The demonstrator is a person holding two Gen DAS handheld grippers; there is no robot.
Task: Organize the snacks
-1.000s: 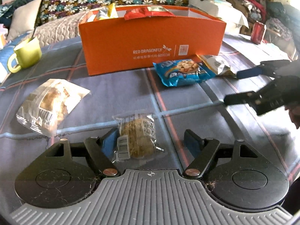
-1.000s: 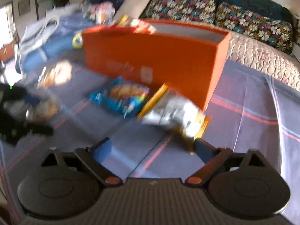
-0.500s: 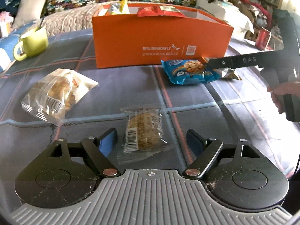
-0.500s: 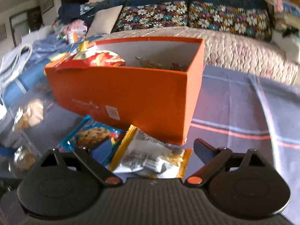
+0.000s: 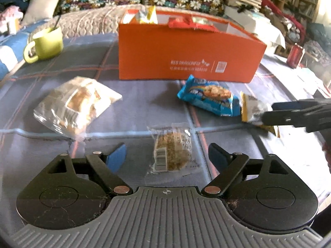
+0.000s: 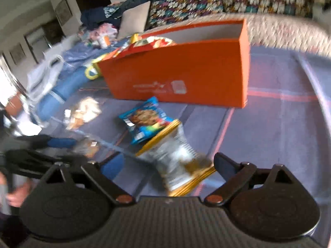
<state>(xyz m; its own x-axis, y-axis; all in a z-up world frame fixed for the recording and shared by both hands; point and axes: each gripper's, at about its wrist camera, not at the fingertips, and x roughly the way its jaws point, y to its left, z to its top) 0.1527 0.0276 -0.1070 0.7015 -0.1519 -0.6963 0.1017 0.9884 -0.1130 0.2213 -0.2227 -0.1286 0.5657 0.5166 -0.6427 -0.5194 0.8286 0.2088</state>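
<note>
Left gripper (image 5: 166, 157): spread wide, its jaws have just been opening; a clear-wrapped oat cake (image 5: 172, 154) lies on the cloth between the blue pads (image 5: 116, 157), neither pad touching it.
Left wrist view, near: the oat cake sits closer to the right pad than the left, wrapper crinkled and flat.
Left wrist view, left: a clear bag of pastries (image 5: 75, 105) lies apart; a green mug (image 5: 46, 43) stands far left.
Left wrist view, far: the orange box (image 5: 186, 60) stands open-topped with packets already poking above its rim.
Left wrist view, right: a blue cookie packet (image 5: 209, 98) lies in front of the box, a silver-and-yellow packet (image 5: 251, 109) touching its right end, with the other tool's black fingers over it.
Right gripper (image 6: 168, 163): spread, pinching nothing; the silver-and-yellow packet (image 6: 178, 158) lies between its jaws, untouched as far as the blur allows.
Right wrist view, far: the orange box (image 6: 186, 74) stands beyond, the blue cookie packet (image 6: 144, 122) partly under the silver packet's far edge.
Risk, left: closing off-centre may catch only loose film, so the oat cake slips out.
Risk, right: this view is smeared; a hurried close could nip a corner or drag the blue packet along.
Risk, box: packets crowd its left end, so a drop there may spill over.
</note>
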